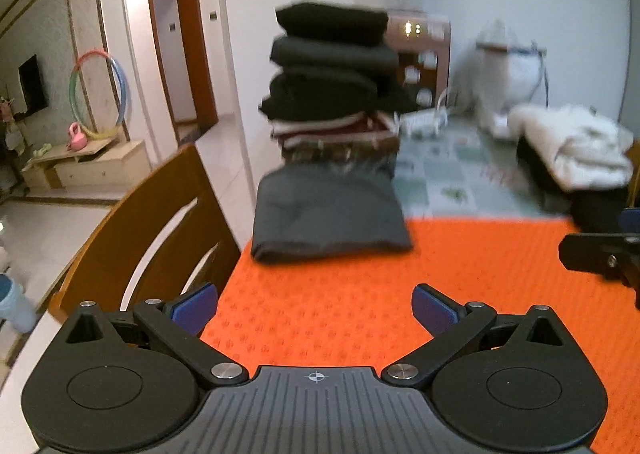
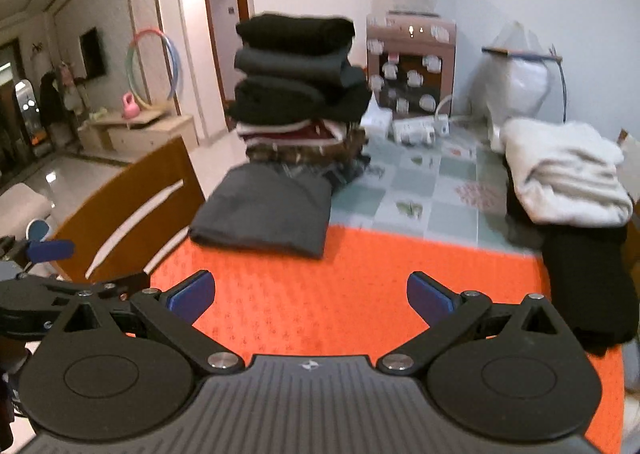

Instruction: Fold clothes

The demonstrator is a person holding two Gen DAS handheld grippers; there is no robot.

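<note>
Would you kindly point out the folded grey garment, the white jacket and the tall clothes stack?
folded grey garment (image 2: 260, 209): right wrist view, top face.
white jacket (image 2: 564, 173): right wrist view, upper folds.
tall clothes stack (image 1: 332, 53): left wrist view, second layer.

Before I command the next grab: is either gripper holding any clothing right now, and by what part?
Nothing is held. The left gripper and right gripper are both open and empty above the orange mat.

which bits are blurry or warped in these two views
Left wrist: the stack of folded clothes and the folded grey garment are smeared, while the left hand-held gripper is sharp. Right wrist: the same stack is softer than the right hand-held gripper; the fisheye bends the door frame.
</note>
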